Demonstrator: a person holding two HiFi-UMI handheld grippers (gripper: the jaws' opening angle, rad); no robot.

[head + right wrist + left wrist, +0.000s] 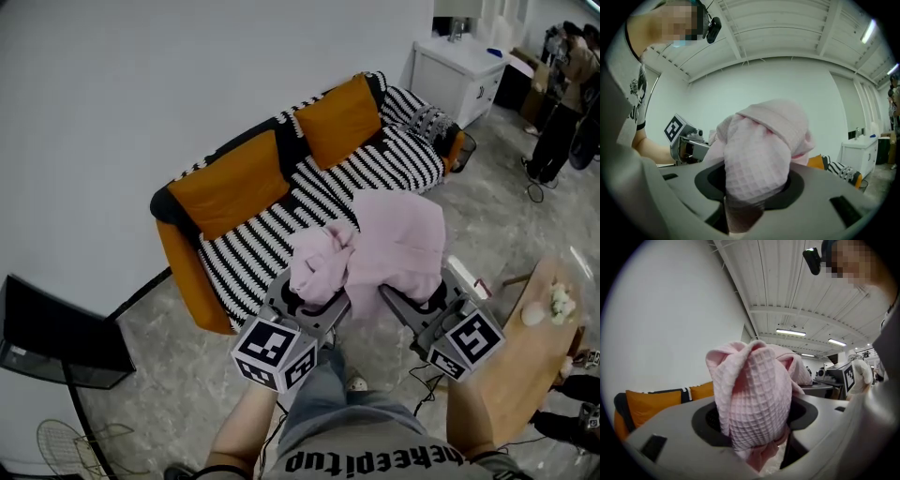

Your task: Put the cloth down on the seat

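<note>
Your left tongs (314, 298) and right tongs (410, 302) are each clamped on a bunched fold of the pink cloth (394, 239), which drapes across both, just short of the striped seat (272, 234) ahead. Release here and it may slip off the seat's front edge. If one side lets go first, it will likely land in a heap.

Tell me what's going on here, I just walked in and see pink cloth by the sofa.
A person has a tool in each hand. The left tool and right tool both grip one bunched pink cloth, held in the air in front of the striped sofa. It is not yet down on the seat.
</note>
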